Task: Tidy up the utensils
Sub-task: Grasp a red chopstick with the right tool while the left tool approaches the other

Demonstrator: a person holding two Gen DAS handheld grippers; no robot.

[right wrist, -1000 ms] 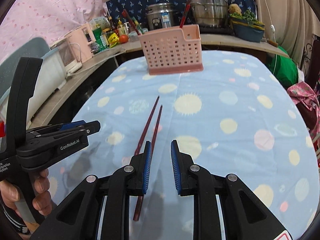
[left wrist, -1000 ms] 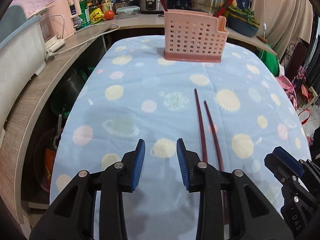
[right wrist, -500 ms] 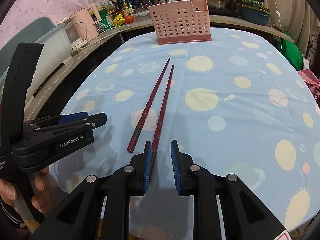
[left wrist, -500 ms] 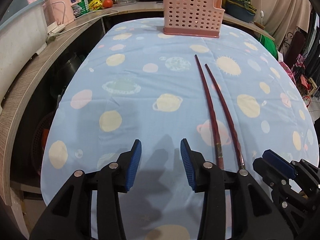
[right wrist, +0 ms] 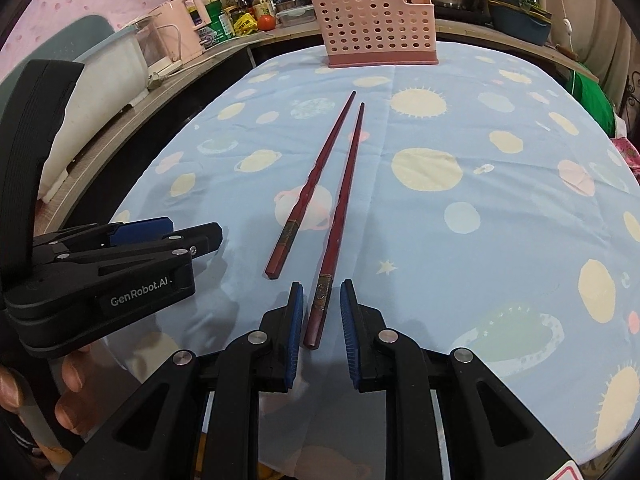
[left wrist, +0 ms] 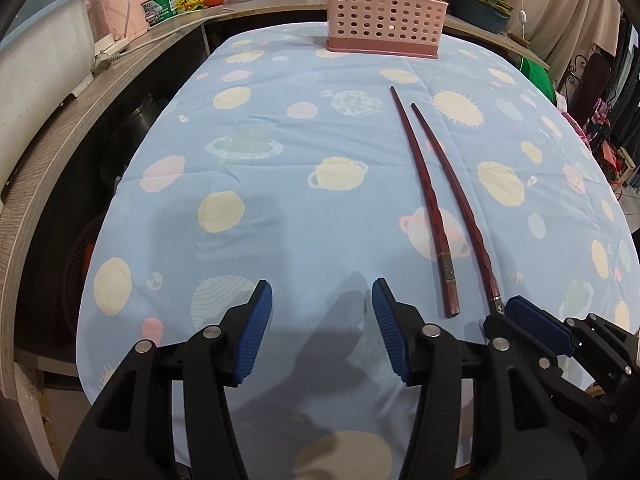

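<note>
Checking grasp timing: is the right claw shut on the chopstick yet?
Open. The right claw straddles the nearer chopstick, gaps showing both sides.

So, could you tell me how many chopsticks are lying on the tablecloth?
2. The left chopstick lies free on the tablecloth; the right chopstick has its near end between the right gripper fingers. More may stand hidden in the pink basket.

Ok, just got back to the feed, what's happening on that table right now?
A person holds a gripper in each hand over the blue planet-print tablecloth. The right gripper, jaws open, straddles the thick end of one dark red wooden chopstick; its twin lies alongside. The left gripper hovers open, holding nothing. The pink perforated plastic utensil caddy waits at the far end.
</note>
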